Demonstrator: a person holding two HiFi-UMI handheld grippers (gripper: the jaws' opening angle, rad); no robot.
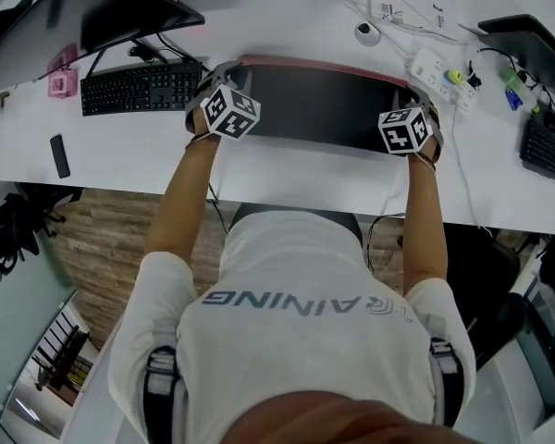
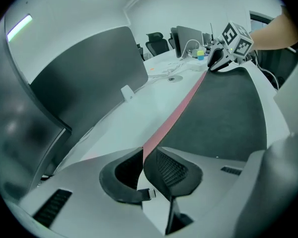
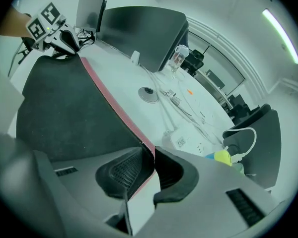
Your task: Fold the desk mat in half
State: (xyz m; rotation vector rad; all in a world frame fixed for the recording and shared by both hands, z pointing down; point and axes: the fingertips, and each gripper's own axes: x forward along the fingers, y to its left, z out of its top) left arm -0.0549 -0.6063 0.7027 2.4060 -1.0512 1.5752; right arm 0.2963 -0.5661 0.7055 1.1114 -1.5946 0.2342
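Desk mat (image 1: pixel 324 109) looks limp, best held at corners, which lie between slightly spread fingers of left gripper (image 2: pixel 143 152) and right gripper (image 3: pixel 153 155).

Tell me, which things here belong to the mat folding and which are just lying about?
Job in hand: desk mat, left gripper, right gripper.
Lying about: keyboard, monitor, power strip.
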